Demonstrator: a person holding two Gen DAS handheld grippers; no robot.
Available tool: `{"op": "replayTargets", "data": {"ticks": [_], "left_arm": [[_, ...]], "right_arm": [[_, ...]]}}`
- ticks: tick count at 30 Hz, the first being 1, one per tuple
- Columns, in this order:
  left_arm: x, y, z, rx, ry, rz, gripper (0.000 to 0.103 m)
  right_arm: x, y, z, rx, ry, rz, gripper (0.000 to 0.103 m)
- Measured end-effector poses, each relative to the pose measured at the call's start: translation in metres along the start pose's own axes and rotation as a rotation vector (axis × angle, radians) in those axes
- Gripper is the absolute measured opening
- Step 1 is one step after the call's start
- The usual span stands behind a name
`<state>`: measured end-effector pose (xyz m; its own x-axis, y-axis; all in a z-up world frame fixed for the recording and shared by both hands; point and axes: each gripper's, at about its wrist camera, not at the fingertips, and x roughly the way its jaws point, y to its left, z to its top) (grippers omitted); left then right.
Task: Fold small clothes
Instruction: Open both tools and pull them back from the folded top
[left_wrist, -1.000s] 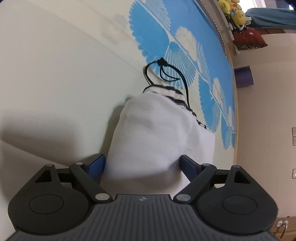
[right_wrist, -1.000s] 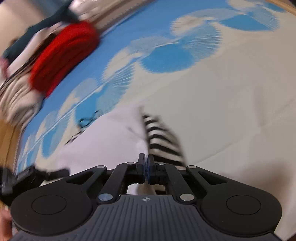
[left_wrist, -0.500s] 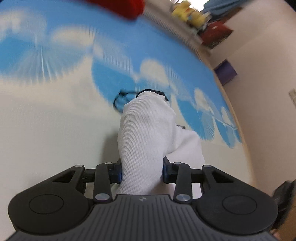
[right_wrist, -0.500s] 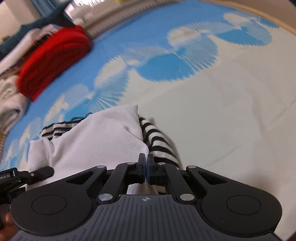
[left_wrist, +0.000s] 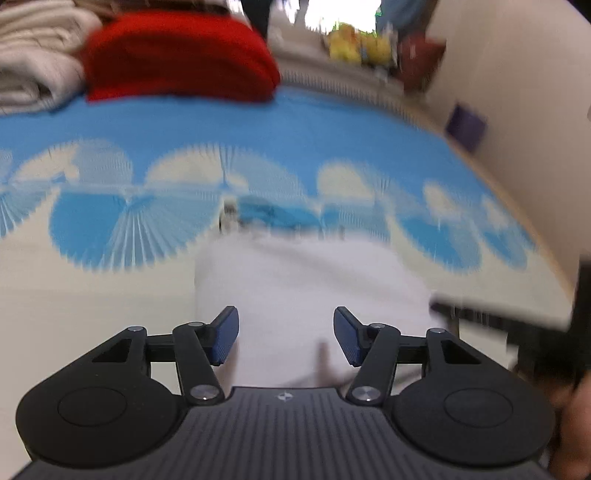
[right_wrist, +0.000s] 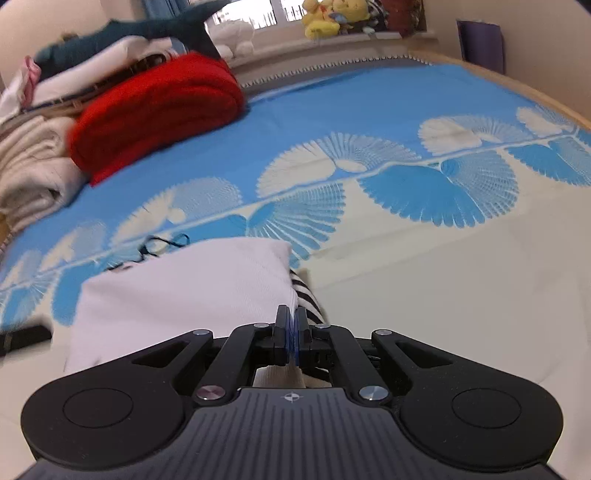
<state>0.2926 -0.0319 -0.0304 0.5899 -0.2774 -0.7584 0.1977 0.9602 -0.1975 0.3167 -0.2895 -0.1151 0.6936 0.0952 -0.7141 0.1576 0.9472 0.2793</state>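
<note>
A small white garment (right_wrist: 192, 288) with black-and-white striped trim (right_wrist: 308, 299) and a black drawstring (right_wrist: 162, 242) lies folded on the blue-and-cream bedspread (right_wrist: 369, 122). My right gripper (right_wrist: 292, 332) is shut on the garment's near right corner. In the blurred left wrist view the white garment (left_wrist: 295, 288) lies flat between and beyond the blue pads. My left gripper (left_wrist: 286, 338) is open just above the garment's near edge. The right gripper shows at that view's right edge (left_wrist: 517, 325).
A red folded blanket (right_wrist: 155, 110) and cream towels (right_wrist: 26, 166) are stacked at the far left of the bed. Plush toys (right_wrist: 332, 14) sit on the windowsill behind. A purple box (right_wrist: 480, 44) stands by the wall at the far right.
My left gripper has opened and let go of the white garment, which now lies flat. The left view has swung toward the red blanket. My right gripper stays shut on the corner.
</note>
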Motion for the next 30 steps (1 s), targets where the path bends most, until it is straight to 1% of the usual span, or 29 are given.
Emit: {"op": "replayTargets", "data": {"ticks": [2,3,4,5,6,7,8,9,11,13,14,15,16,17,18,19,20,21,22,24,26,28,30], "left_arm": [[0.019,0.002,-0.013,0.026,0.111,0.038,0.063],[0.028,0.003,-0.02,0.033,0.155,0.056,0.067],[0.036,0.002,-0.024,0.052,0.179,0.094,0.071],[0.038,0.002,-0.026,0.065,0.172,0.112,0.076],[0.036,0.005,-0.027,0.061,0.165,0.11,0.079],[0.033,0.008,-0.026,0.034,0.161,0.1,0.078],[0.027,0.012,-0.026,0.0,0.152,0.103,0.077],[0.018,0.014,-0.025,-0.018,0.136,0.111,0.075],[-0.001,0.015,-0.023,-0.004,0.093,0.11,0.075],[-0.015,0.014,-0.023,0.012,0.079,0.107,0.075],[-0.016,0.015,-0.026,0.015,0.091,0.103,0.075],[-0.013,0.015,-0.028,0.016,0.115,0.099,0.075],[-0.006,0.017,-0.031,0.021,0.158,0.101,0.075],[0.001,0.018,-0.037,0.032,0.202,0.112,0.075],[0.009,0.018,-0.041,0.046,0.234,0.127,0.078],[0.013,0.018,-0.044,0.058,0.241,0.138,0.081],[0.011,0.019,-0.044,0.061,0.23,0.143,0.082],[0.007,0.019,-0.043,0.054,0.216,0.147,0.081],[0.001,0.019,-0.043,0.049,0.199,0.158,0.079],[-0.014,0.015,-0.046,0.058,0.154,0.174,0.078],[-0.034,0.01,-0.046,0.065,0.103,0.176,0.078],[-0.058,0.004,-0.046,0.072,0.048,0.201,0.083],[-0.084,-0.003,-0.046,0.084,-0.031,0.239,0.086]], "right_arm": [[0.006,-0.001,-0.002,-0.019,0.014,-0.054,0.0],[0.01,0.0,-0.002,-0.041,0.017,-0.115,0.0],[0.014,-0.001,-0.004,-0.055,0.031,-0.172,0.0],[0.019,-0.008,-0.004,-0.027,0.059,-0.191,0.003],[0.02,-0.016,-0.003,0.031,0.077,-0.187,0.003],[0.015,-0.025,-0.002,0.097,0.074,-0.167,0.005],[0.008,-0.029,0.0,0.128,0.051,-0.152,0.012],[-0.003,-0.03,0.002,0.127,0.014,-0.14,0.016],[-0.025,-0.023,0.005,0.079,-0.059,-0.1,0.031],[-0.044,-0.013,0.002,0.018,-0.098,-0.022,0.037],[-0.051,-0.007,-0.001,-0.016,-0.101,0.022,0.04],[-0.055,-0.002,-0.004,-0.049,-0.09,0.061,0.042],[-0.055,0.003,-0.008,-0.085,-0.059,0.099,0.044],[-0.05,0.009,-0.014,-0.124,-0.006,0.119,0.048],[-0.039,0.014,-0.022,-0.173,0.076,0.11,0.05],[-0.028,0.018,-0.03,-0.223,0.156,0.078,0.051],[-0.018,0.019,-0.041,-0.272,0.221,0.024,0.051],[-0.015,0.019,-0.046,-0.291,0.236,-0.01,0.052],[-0.017,0.018,-0.046,-0.289,0.225,-0.022,0.053],[-0.027,0.016,-0.042,-0.283,0.187,-0.027,0.053],[-0.042,0.015,-0.04,-0.32,0.141,-0.073,0.052],[-0.062,0.012,-0.038,-0.335,0.093,-0.083,0.053],[-0.083,0.009,-0.032,-0.32,0.028,-0.068,0.054]]}}
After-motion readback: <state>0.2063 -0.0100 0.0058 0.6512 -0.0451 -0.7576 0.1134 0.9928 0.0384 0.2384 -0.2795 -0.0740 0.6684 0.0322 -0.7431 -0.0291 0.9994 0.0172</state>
